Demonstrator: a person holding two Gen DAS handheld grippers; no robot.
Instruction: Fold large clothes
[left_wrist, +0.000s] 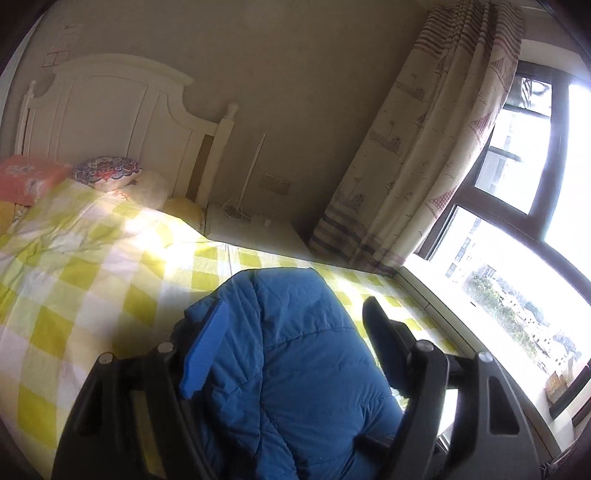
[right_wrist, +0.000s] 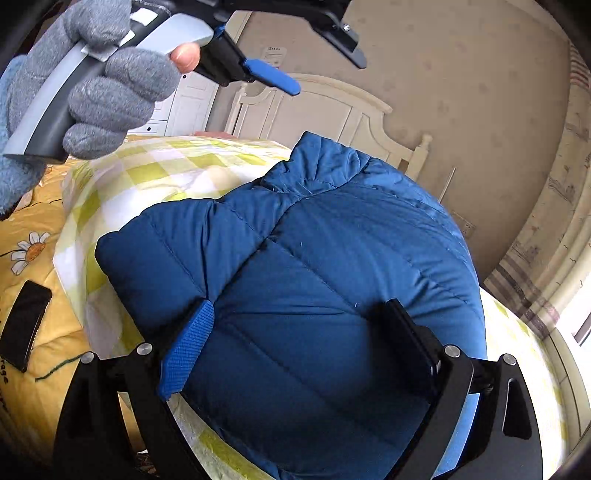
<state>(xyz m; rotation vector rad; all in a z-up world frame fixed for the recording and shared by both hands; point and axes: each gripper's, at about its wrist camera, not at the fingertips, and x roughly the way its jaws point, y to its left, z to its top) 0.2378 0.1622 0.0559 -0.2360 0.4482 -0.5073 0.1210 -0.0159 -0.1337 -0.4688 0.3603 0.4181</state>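
- Here, at the far left of the right wrist view, a gloved hand (right_wrist: 92, 81) holds the left gripper (right_wrist: 317, 62) well above the bed, its jaws spread and empty
- Below it, at the near left, a dark flat object (right_wrist: 24, 328), perhaps a phone, lies on the yellow daisy quilt (right_wrist: 33, 221); I judge it something to steer clear of when sweeping a sleeve that way
- In the middle, the blue padded jacket (right_wrist: 332, 258) lies on the green-checked bedspread (right_wrist: 166, 162), collar toward the far headboard (right_wrist: 332, 110), one side already folded over the body
- It looks light, soft and puffy, with a smooth, probably slippery shell; it will likely spring back from a fold, so a pinch on a stitched seam or the hem should hold better than one on a fat panel
- The right gripper (right_wrist: 299, 343) hangs over the near part of the jacket, jaws apart, nothing clamped between them
- In the left wrist view the same jacket (left_wrist: 295, 350) shows between that tool's parted jaws (left_wrist: 291, 321) without contact
- There is open bedspread (left_wrist: 74, 277) to the left; to the right the bed edge, a windowsill (left_wrist: 461, 317) and a curtain (left_wrist: 424, 166) stand near, leaving little room
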